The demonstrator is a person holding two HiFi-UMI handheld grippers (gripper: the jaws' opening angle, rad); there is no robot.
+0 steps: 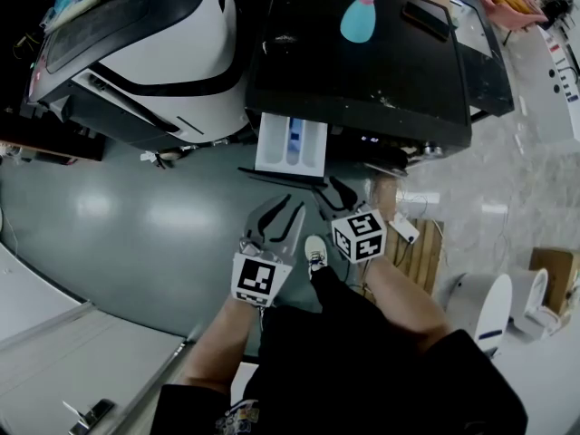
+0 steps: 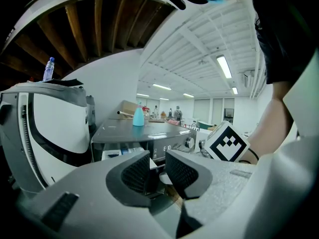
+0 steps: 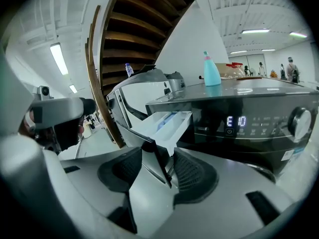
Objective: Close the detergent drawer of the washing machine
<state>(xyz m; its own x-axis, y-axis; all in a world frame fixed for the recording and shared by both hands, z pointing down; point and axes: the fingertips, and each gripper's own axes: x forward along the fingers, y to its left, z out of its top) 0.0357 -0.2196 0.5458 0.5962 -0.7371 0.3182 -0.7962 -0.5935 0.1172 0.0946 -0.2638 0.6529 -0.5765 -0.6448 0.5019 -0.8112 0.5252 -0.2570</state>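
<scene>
White detergent drawer is drawn out of the washing machine, lengthwise toward the person; "E10" is displayed. On left gripper and right gripper, fingers are held apart, empty.

Washing machine: one, dark.
Detergent drawer: one.
White machine beside the washing machine: one.
Claws: two, the left claw and the right claw.
Marker cubes: two, the left cube and the right cube.
Teal bottle on the washing machine top: one.
Flat dark object on the same top: one.
Clear water bottle on the white machine: one, counted in the left gripper view.
Shoe: one in view.
Wooden pallet: one.
Cardboard box: one.
</scene>
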